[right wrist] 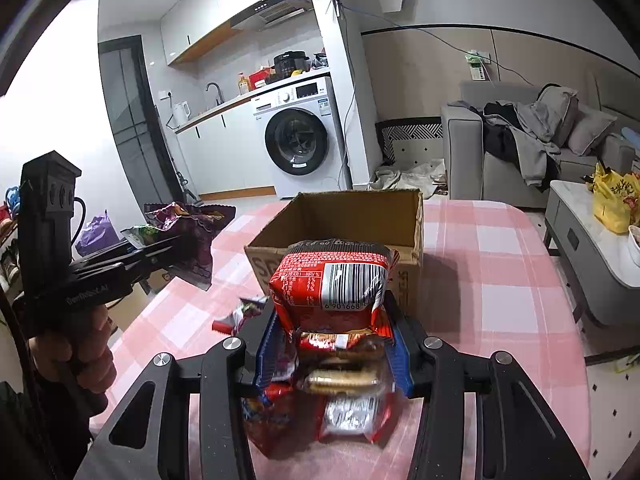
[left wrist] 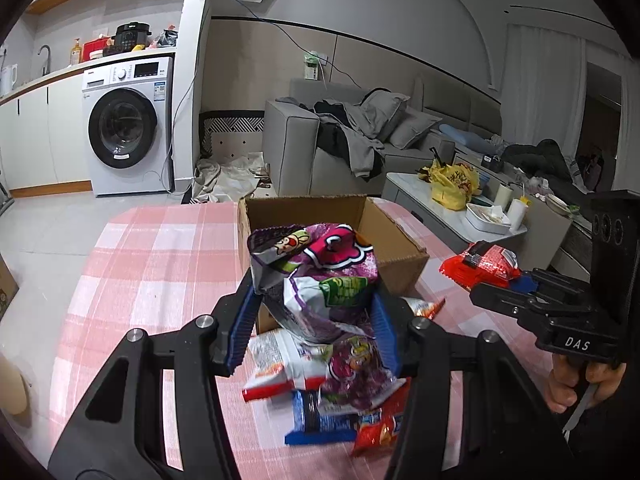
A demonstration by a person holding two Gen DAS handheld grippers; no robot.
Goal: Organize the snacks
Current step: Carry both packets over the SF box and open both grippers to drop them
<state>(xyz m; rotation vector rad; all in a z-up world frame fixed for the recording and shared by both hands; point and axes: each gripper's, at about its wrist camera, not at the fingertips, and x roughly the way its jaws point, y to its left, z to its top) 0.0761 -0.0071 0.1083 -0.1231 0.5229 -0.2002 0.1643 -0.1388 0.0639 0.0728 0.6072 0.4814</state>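
My left gripper (left wrist: 316, 320) is shut on a purple snack bag (left wrist: 320, 276) and holds it above the near edge of an open cardboard box (left wrist: 400, 240). My right gripper (right wrist: 332, 336) is shut on a red snack pack (right wrist: 332, 280) with a barcode, held in front of the same box (right wrist: 416, 216). The right gripper with its red pack shows at the right of the left wrist view (left wrist: 484, 264). The left gripper with the purple bag shows at the left of the right wrist view (right wrist: 188, 240). Several loose snack packs (left wrist: 320, 384) lie on the table under both grippers.
The table wears a pink and white checked cloth (left wrist: 152, 272). A washing machine (left wrist: 128, 128), a grey sofa (left wrist: 340, 136) with clothes and a white coffee table (left wrist: 452, 208) with a yellow bag stand beyond it.
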